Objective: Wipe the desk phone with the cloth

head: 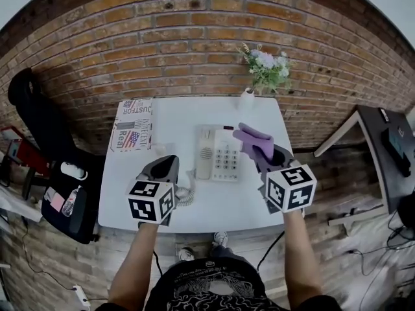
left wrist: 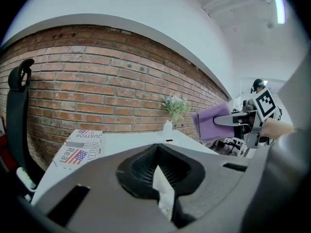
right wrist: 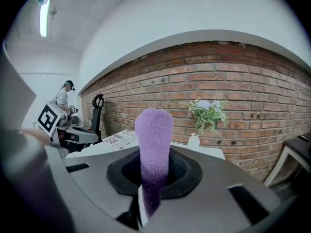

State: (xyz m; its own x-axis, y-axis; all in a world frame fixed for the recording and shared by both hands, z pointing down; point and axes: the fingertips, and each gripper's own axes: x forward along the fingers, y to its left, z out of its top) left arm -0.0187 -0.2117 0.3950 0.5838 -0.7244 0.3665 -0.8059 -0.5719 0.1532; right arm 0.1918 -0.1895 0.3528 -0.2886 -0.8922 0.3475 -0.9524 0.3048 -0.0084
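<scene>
A black chair (head: 31,118) stands at the far left against the brick wall (head: 194,37). A newspaper (head: 133,125) lies on the left end of the white table (head: 175,118). The left gripper (head: 166,166) hangs over the table's near edge just left of the phone, its jaws pressed together with nothing between them. A coiled cord (head: 185,195) lies beside it. The desk phone (head: 218,153) sits mid-table with its handset on the left and keypad on the right. The right gripper (head: 264,157) is clenched on the purple cloth (head: 254,140), which stands up out of its jaws over the phone's right edge – raised off the table. A small vase of flowers (head: 262,70) stands at the table's back right corner.
</scene>
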